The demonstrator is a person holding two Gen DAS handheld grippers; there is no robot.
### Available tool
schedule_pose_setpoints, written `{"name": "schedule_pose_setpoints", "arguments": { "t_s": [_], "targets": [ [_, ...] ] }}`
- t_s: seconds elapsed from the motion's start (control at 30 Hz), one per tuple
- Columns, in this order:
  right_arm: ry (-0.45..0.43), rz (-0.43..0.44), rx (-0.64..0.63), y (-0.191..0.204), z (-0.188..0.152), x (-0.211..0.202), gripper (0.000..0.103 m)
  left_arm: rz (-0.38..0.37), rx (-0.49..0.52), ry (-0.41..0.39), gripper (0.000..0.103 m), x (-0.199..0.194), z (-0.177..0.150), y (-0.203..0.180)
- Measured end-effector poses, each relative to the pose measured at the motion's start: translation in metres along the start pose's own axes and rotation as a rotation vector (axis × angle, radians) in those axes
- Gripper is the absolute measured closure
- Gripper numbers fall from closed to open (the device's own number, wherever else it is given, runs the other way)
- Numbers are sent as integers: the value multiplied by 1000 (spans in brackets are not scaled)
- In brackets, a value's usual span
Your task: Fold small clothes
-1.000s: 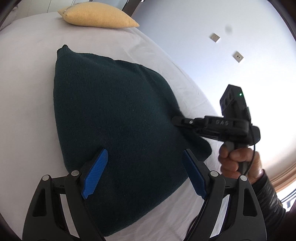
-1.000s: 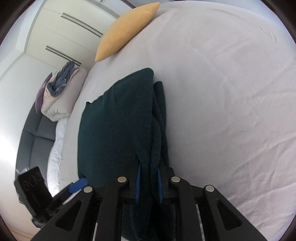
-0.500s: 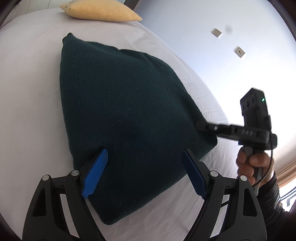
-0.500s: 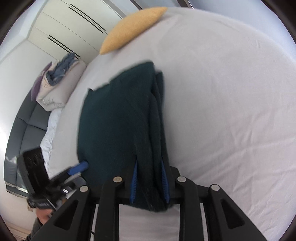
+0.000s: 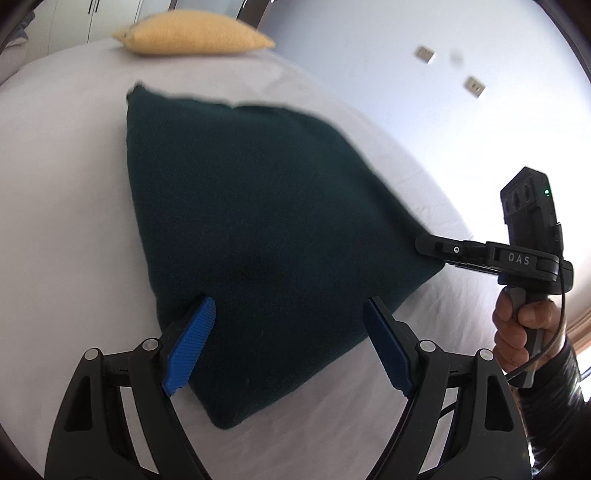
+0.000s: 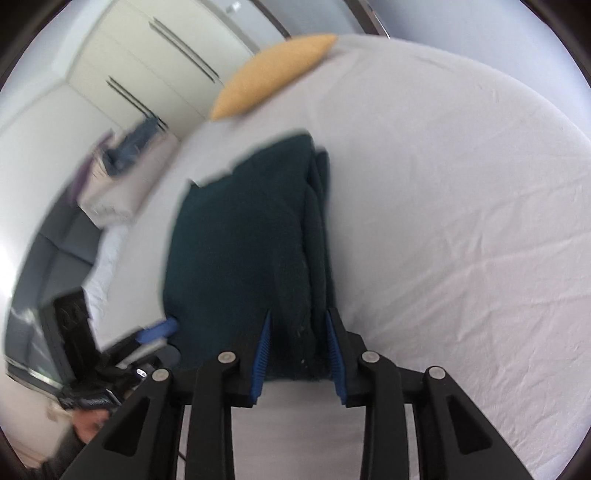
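Observation:
A dark green knitted garment (image 5: 266,229) lies folded on the white bed sheet (image 5: 59,229); in the right wrist view (image 6: 243,251) its layered fold edge runs up the right side. My left gripper (image 5: 284,325) is open and empty above the garment's near corner. My right gripper (image 6: 297,328) has its jaws partly apart around the garment's near edge, with the blue pads (image 6: 263,347) beside the cloth; it also shows in the left wrist view (image 5: 428,245) at the garment's right corner.
A yellow cushion (image 5: 192,35) lies at the far end of the bed. A pile of bedding (image 6: 122,173) and a grey sofa (image 6: 55,258) stand beyond the bed's left side. A wall with sockets (image 5: 474,86) is on the right.
The right gripper's jaws have widened from a tight pinch on the garment's edge. Both grippers have drawn back toward the garment's near edge. The garment now lies flatter.

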State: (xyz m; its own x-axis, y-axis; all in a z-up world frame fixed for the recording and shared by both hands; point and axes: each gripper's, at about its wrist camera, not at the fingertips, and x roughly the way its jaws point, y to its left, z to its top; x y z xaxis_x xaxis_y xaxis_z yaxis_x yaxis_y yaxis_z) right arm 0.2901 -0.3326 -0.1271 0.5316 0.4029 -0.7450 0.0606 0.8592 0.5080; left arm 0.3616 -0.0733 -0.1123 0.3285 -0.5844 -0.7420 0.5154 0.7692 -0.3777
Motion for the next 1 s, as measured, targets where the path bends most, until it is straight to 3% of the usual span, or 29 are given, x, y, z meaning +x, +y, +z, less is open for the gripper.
{"name": "schedule_pose_setpoints", "arguments": {
  "t_s": [0.07,0.17,0.33,0.37,0.43,0.53,0.57,0.7,0.9,1.0],
  "targets": [
    [20,-29,-3,-8,-8,9,69,8,18,1,21,4,-6,-2],
    [3,19,38,-16,-7,5,69,7,42,-10,21,-9,-3,-3],
    [0,20,25,-12,-2,5,69,5,-31,-111,25,-30,43,20],
    [3,17,22,-11,-2,7,69,9,-37,-113,31,-26,57,22],
    [7,19,30,-15,-1,10,69,26,-64,-77,60,-8,83,30],
    [9,25,25,-17,-2,10,69,71,-114,-15,81,16,104,54],
    [11,28,19,-17,-2,10,69,94,-114,-5,83,23,105,56],
    [16,42,21,-20,-4,10,69,202,-29,-5,84,42,95,40],
    [16,32,10,-14,-2,2,67,196,-31,31,84,57,90,45],
    [-38,26,9,-10,6,-17,66,212,-35,18,84,62,91,48]
  ]
}}
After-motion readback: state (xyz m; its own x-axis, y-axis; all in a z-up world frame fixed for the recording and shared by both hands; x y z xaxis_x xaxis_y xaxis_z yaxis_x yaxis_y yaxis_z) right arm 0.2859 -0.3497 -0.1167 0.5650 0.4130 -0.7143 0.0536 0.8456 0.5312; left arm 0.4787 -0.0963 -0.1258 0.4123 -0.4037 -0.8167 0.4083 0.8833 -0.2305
